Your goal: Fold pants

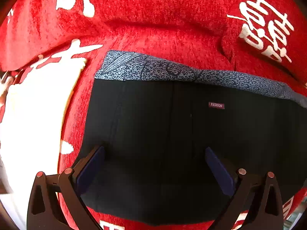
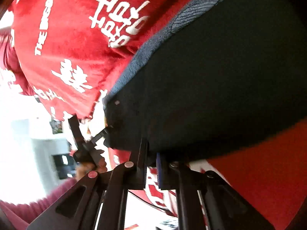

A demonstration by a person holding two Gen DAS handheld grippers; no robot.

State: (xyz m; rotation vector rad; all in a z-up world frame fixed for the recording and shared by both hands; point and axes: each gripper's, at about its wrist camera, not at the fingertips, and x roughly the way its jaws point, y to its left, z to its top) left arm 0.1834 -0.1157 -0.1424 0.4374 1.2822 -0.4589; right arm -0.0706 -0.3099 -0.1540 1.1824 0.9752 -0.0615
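Black pants lie folded flat on the red cloth, with a blue-grey patterned strip along their far edge and a small "FASHION" label. My left gripper hovers over their near part, jaws wide open and nothing between the pads. In the right wrist view the pants fill the upper right. There my right gripper is shut, its tips pinching the pants' near edge. The left gripper shows at the pants' left corner, held by a hand.
A red cloth printed with white characters covers the whole surface. Its edge drops off at the left, with a bright room and white furniture beyond. A pink sleeve reaches in from the lower left.
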